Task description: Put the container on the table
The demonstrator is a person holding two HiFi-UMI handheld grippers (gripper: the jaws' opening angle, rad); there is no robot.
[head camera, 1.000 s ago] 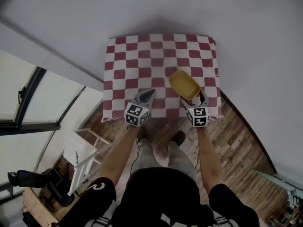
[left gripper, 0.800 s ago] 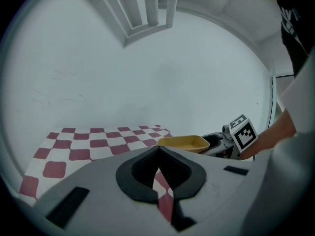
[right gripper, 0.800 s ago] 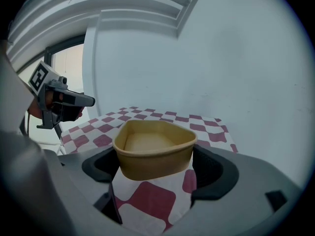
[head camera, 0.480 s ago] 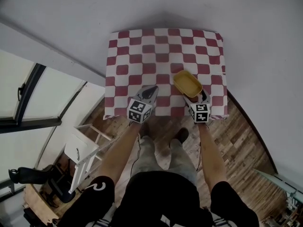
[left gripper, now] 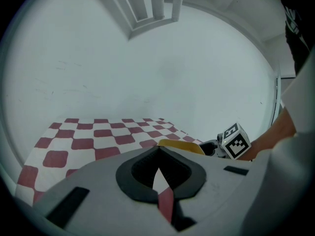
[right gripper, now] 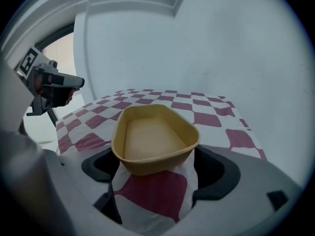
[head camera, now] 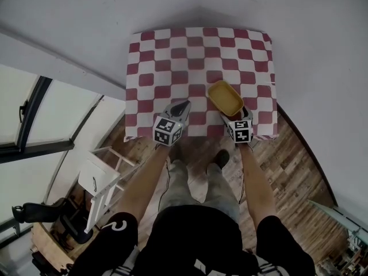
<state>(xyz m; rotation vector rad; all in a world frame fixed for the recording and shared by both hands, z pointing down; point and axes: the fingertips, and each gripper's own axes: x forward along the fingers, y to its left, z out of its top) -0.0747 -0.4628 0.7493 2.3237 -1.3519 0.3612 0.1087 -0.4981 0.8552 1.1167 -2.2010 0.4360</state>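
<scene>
With both arms (head camera: 253, 180) outstretched, the yellow container (head camera: 225, 98) is pinched by the right gripper (head camera: 233, 115); the left gripper (head camera: 182, 105) is pressed together.

The left arm (head camera: 144, 183) and right arm (head camera: 254, 183) reach forward, forearms bare, a gripper in each hand. The left gripper (head camera: 180, 109) hangs empty, its jaws pressed together at the tips. The right gripper (head camera: 234, 115), well apart from it, clamps a container (head camera: 225, 98) by its near end.
</scene>
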